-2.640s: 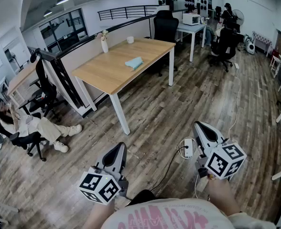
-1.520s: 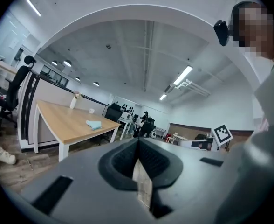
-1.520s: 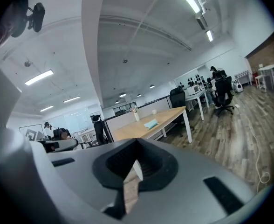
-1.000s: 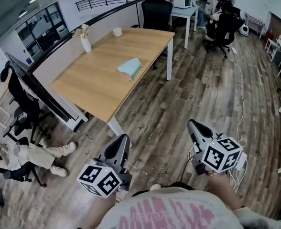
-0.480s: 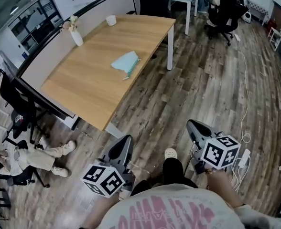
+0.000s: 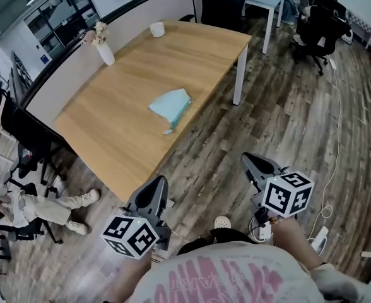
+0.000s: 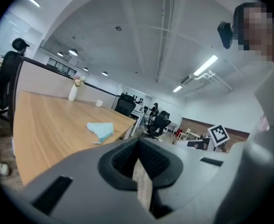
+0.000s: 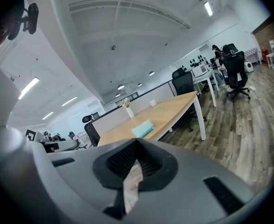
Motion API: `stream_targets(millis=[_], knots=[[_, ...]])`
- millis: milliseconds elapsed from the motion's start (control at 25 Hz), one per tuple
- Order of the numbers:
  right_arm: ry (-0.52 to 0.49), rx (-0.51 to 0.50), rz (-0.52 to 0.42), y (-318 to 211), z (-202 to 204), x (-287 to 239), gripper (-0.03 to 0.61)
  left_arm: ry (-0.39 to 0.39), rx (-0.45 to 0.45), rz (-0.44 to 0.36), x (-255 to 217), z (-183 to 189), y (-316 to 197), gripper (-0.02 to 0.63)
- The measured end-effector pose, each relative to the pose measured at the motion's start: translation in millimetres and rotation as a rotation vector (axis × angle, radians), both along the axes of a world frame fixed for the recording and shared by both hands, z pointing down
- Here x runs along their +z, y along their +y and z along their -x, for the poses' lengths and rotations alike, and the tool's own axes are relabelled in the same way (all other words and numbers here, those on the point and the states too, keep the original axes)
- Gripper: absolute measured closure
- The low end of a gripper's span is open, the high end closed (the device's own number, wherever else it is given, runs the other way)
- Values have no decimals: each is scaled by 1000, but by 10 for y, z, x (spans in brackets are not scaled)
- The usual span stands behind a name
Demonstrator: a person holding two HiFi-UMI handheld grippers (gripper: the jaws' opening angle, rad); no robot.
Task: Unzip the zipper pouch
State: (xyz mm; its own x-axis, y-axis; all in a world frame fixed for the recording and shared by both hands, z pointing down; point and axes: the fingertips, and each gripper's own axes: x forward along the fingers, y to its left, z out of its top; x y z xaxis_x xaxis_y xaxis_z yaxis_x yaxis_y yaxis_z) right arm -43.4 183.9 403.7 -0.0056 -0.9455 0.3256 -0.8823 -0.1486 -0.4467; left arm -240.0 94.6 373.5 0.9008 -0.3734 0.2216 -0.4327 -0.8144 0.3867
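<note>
While teal zipper pouch (image 6: 171,108) lay flat on wooden table (image 6: 103,150), well apart from both grippers, left gripper (image 6: 158,183) and right gripper (image 6: 248,161) hovered above floor (image 6: 286,106), jaws pressed together, empty. Pouch likely light, soft, floppy: pin one fabric end, pinch zipper pull (image 6: 168,130).

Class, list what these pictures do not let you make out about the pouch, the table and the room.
zipper pouch: whether its zipper is open or shut; too small in the head view, too far off in both gripper views.
cup: its contents; too small in the head view.
seated person: mostly cut off by the head view's left edge.
</note>
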Motion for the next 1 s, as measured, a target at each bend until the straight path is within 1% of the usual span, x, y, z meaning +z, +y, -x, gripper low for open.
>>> stream_targets(millis=[160,240,320,520,760,840,880,960,1000], knots=[[-5,-43,12,-321,-348,42,581,-45,-50,11,117,-267,-287,612],[-2,-55,9,-417,-502,73,581,-69,-48,-7,153,-386,-423,612],[-6,-53,18,-481,-654,159,581,-88,-25,-31,176,-508,-568,612],[-73,-32,35,-616,-934,363,581,-160,117,-98,157,-906,-872,612],[-111,11,53,-799,-1367,525,581,-200,194,-128,105,-1455,-1357,611],[-126,39,73,-858,-1562,617,581,-225,252,-154,120,-1654,-1514,611],[-133,55,84,-894,-1670,662,581,-244,289,-173,135,-1750,-1591,602],[-147,85,104,-989,-1882,730,581,-300,365,-220,181,-1931,-1765,550],[-153,96,109,-1047,-1975,747,581,-333,405,-242,210,-2019,-1856,540]])
